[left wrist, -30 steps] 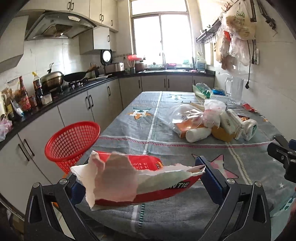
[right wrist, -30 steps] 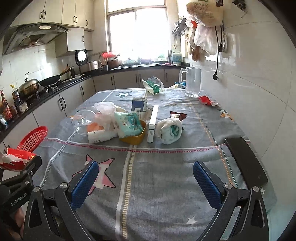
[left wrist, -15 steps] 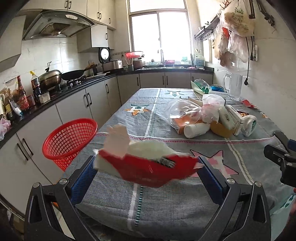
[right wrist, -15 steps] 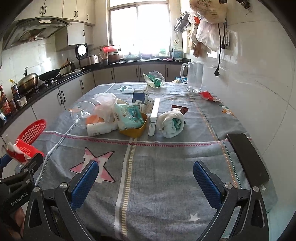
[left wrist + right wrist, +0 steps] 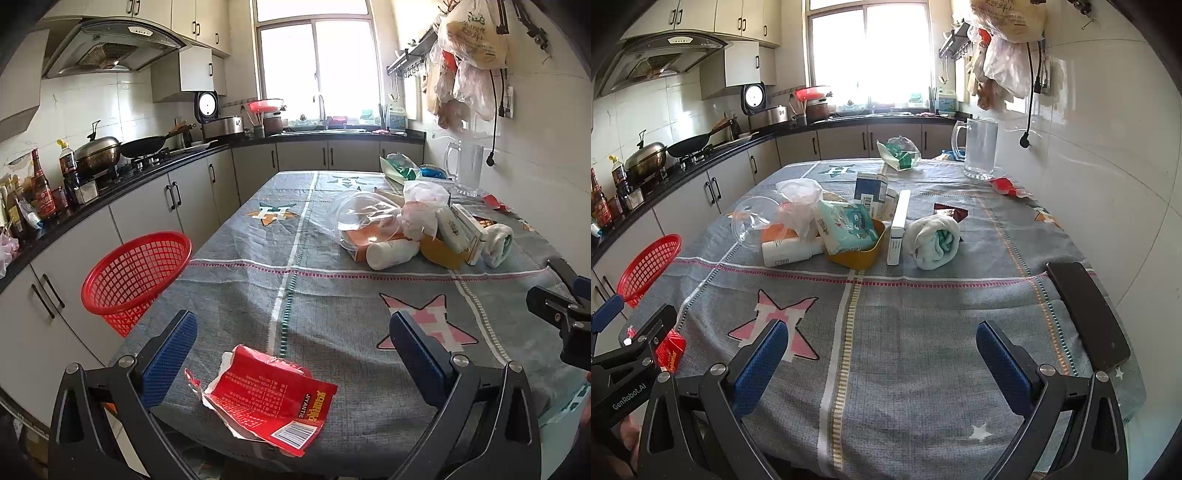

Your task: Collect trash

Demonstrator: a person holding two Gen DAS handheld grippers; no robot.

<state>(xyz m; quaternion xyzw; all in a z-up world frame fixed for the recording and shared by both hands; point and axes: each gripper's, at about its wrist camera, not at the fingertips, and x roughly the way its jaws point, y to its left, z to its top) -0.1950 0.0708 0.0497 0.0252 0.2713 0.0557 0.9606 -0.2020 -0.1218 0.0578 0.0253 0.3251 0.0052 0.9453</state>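
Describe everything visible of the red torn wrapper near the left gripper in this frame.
The red wrapper is a torn, crumpled flat packet, glossy red with a white inner lining showing along its ripped left edge. Its upper face carries small white print, a yellow-lettered band reading JIYANTIE and a barcode at the near corner. It lies flat on the grey tablecloth near the table's near edge, between the open fingers of the left gripper, touching neither. In the right wrist view only a red corner shows behind the left gripper.
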